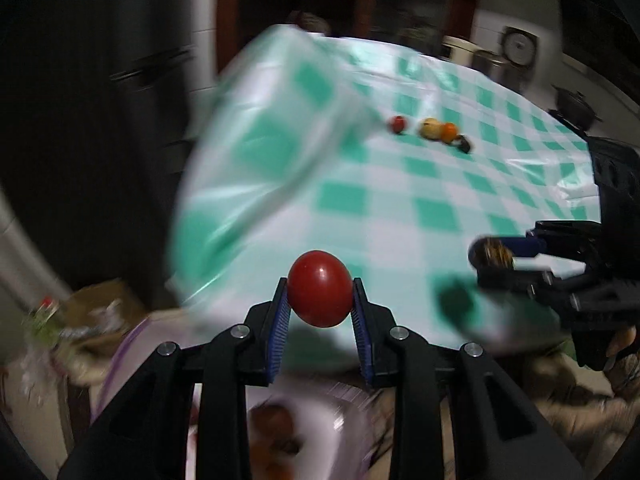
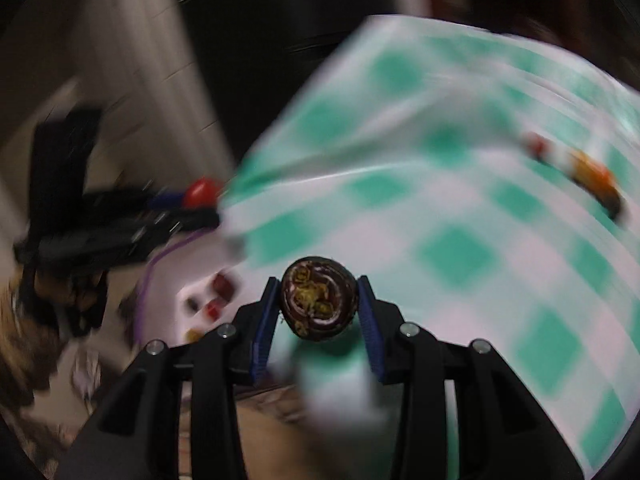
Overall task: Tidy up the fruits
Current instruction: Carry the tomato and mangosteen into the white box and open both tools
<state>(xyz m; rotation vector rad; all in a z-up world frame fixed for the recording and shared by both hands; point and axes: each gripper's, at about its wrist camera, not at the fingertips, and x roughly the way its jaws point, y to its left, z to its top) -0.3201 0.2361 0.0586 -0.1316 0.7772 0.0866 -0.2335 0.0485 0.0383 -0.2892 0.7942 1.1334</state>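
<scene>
Grippers beyond the tablecloth (image 1: pixel 400 208) edge, left (image 1: pixel 320 300) pinching tomato (image 1: pixel 320 288), right (image 2: pixel 319 304) pinching dark halved fruit (image 2: pixel 319 298)

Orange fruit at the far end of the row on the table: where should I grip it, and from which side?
Judging loosely, take the orange fruit across its round middle from above. The yellow fruit presses one flank and a dark fruit the other, so put the fingers on its near and far sides.
</scene>
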